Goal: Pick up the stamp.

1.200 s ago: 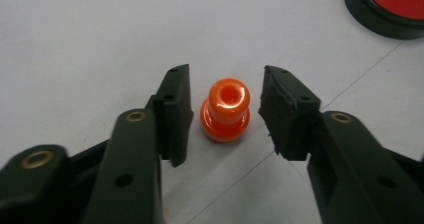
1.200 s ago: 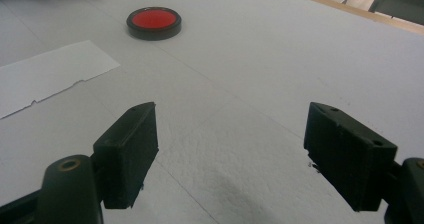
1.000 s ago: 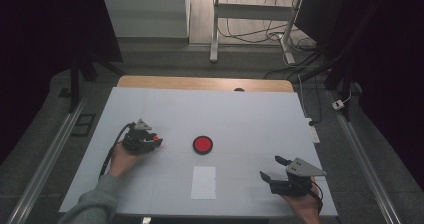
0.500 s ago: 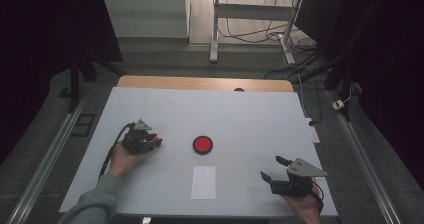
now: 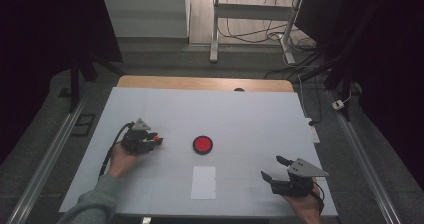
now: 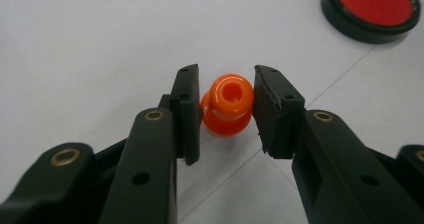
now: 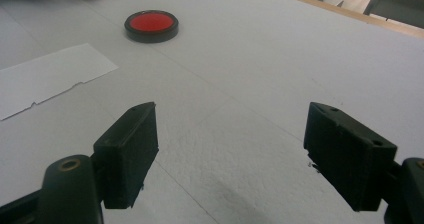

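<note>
A small orange plastic piece [image 6: 229, 106] with a hole in its top stands on the white table [image 5: 250, 119]. My left gripper [image 6: 225, 84] is shut on it, one black pad pressing each side. In the high view that gripper [image 5: 158, 140] lies at the left of the table, pointing right, with the orange piece [image 5: 157, 138] at its tip. A red disc with a black rim [image 5: 202, 144] sits just to its right, apart from it. My right gripper [image 5: 272, 169] rests near the front right corner, open and holding nothing, as its own view [image 7: 230, 144] confirms.
A white paper sheet [image 5: 204, 182] lies flat in front of the red disc [image 7: 151, 26]. The table's wooden far edge [image 5: 205, 83] borders the white surface. Metal rails run along both sides, and cables and a table frame stand on the floor beyond.
</note>
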